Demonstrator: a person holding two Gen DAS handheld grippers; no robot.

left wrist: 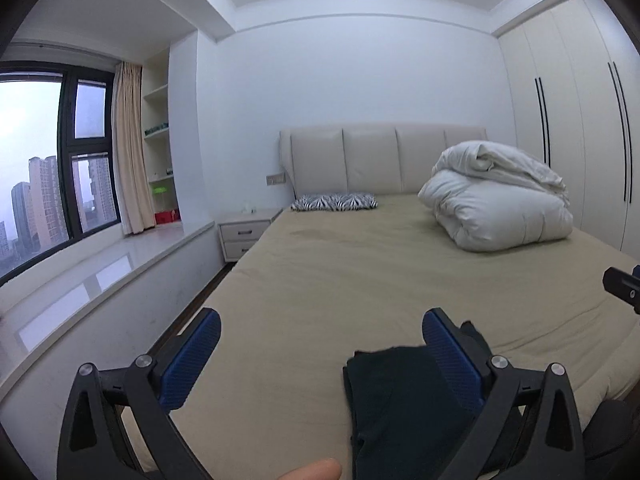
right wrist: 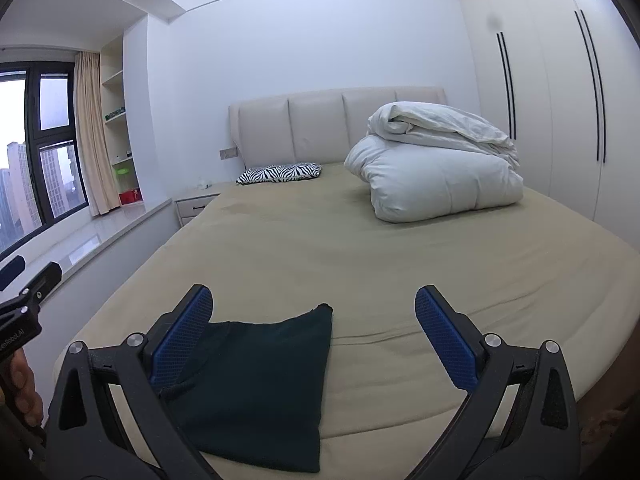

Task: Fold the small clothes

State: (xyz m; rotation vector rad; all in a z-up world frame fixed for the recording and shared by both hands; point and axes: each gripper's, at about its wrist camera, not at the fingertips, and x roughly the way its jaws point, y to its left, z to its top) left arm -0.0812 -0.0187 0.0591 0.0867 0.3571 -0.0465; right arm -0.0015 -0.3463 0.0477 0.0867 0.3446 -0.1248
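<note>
A small dark garment lies folded flat on the beige bed sheet near the bed's foot. In the left wrist view the same dark garment sits low and right of centre, partly behind my right-hand finger. My left gripper is open, held above the sheet, with nothing between its blue pads. My right gripper is open too, raised above the garment with its pads clear of the cloth. Its tip shows at the right edge of the left wrist view.
A bundled white duvet lies at the far right of the bed and a zebra-print pillow by the headboard. A nightstand and window ledge run along the left. Wardrobe doors stand on the right. A hand shows at left.
</note>
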